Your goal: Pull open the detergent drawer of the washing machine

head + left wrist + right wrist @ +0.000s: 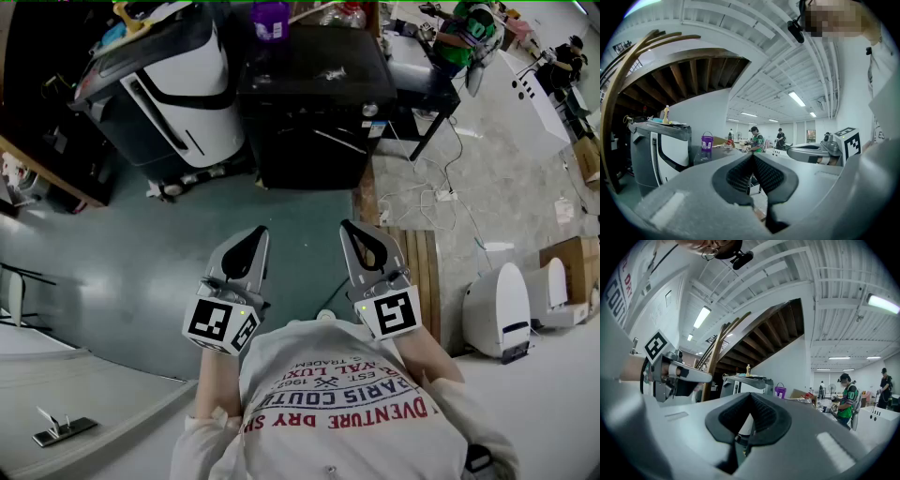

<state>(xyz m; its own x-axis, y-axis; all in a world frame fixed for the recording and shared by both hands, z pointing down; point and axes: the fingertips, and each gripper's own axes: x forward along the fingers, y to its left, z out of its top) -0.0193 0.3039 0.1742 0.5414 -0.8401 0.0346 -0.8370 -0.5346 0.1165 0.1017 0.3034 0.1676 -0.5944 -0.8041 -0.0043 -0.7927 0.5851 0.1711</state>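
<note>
The washing machine (pixel 169 84), white with a dark grey top and front trim, stands at the far left of the head view, well ahead of both grippers. It also shows at the left in the left gripper view (pixel 656 150) and behind the jaws in the right gripper view (pixel 740 383). I cannot make out its detergent drawer. My left gripper (pixel 255 234) and right gripper (pixel 349 228) are held side by side close to my chest, pointing level. The left gripper (pixel 753 157) is shut on nothing. The right gripper (pixel 750 397) is shut too, with nothing between its pads.
A black cabinet (pixel 314 94) stands right of the washer, with a purple bucket (pixel 270 21) on top. Cables (pixel 422 197) trail over the floor at right. White appliances (pixel 506 305) sit at the right edge. People (pixel 757 138) work at tables far back.
</note>
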